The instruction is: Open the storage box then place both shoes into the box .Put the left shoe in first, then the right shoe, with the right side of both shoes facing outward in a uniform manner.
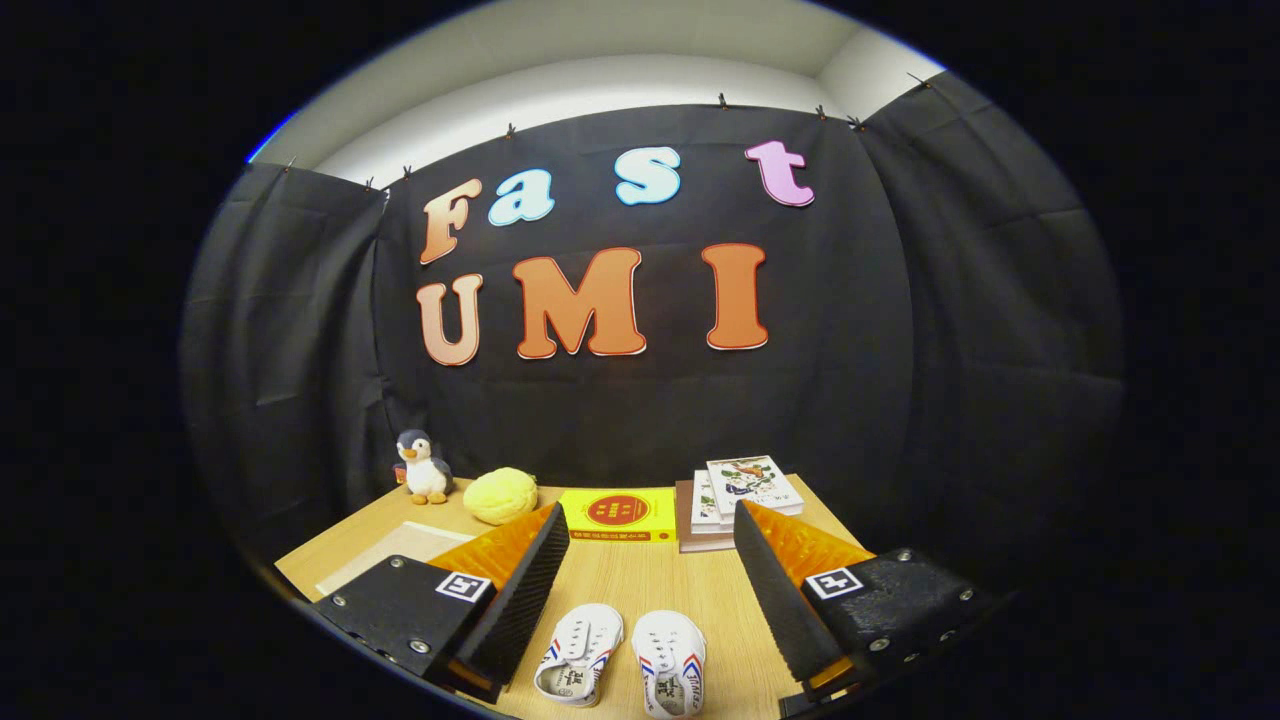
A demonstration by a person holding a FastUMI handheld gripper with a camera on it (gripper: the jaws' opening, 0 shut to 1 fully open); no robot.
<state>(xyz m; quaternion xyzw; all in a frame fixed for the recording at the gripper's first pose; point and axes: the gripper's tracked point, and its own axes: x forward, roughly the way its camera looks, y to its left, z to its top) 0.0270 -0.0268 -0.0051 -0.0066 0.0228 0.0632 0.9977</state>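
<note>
1. The gripper is held above the desk with its fingers spread wide apart; they grip nothing, and their inner faces are ribbed.
2. Between the fingers, low down and near the gripper, two small canvas shoes lie side by side on the desk, toes pointing away. The left shoe leans a little to the outside, and the right shoe lies just beside it. Both are white with laces and red and blue stripes on the sides. The fingers do not touch them.
3. Beyond the shoes the desk is light wood with a fine grain.
4. Further ahead, between the fingertips, a flat yellow box with a red round mark lies near the back edge.
5. To its right, behind the right finger, is a stack of books; the top one has a pale, illustrated cover.
6. To the left of the yellow box sits a round, fuzzy yellow plush, and further left a small plush penguin stands upright.
7. A pale flat board lies on the desk beyond the left finger.
8. I cannot make out a storage box.
</note>
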